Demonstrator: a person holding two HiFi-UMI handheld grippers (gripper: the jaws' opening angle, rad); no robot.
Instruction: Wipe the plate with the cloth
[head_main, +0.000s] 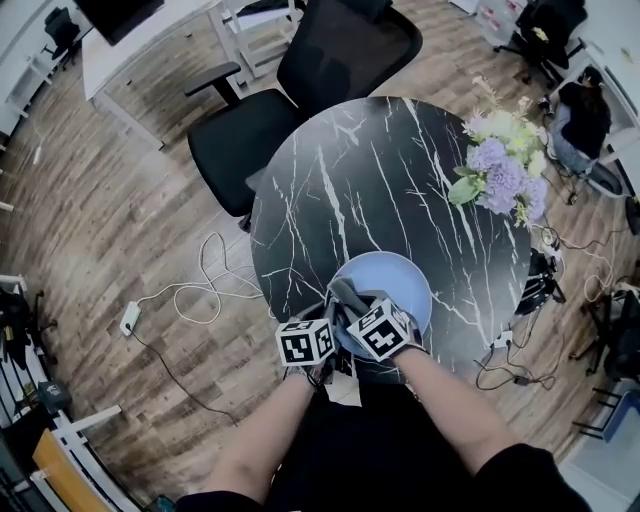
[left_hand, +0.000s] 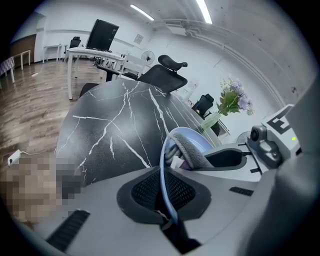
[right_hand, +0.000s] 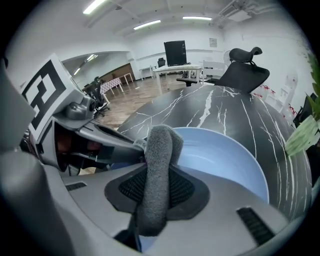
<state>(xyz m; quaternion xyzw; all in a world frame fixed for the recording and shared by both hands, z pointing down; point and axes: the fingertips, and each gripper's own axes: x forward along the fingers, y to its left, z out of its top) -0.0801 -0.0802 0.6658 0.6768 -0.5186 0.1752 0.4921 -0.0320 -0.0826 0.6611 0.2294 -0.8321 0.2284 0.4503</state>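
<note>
A light blue plate sits at the near edge of the round black marble table. My left gripper is shut on the plate's near-left rim; in the left gripper view the thin blue rim runs between the pads of that gripper. My right gripper is shut on a folded grey cloth, which stands up between the pads of that gripper and rests against the plate close to the left gripper. The cloth lies inside the plate's rim.
A bunch of purple and white flowers stands at the table's right side. A black office chair is drawn up at the far side. A white cable and power strip lie on the wooden floor to the left.
</note>
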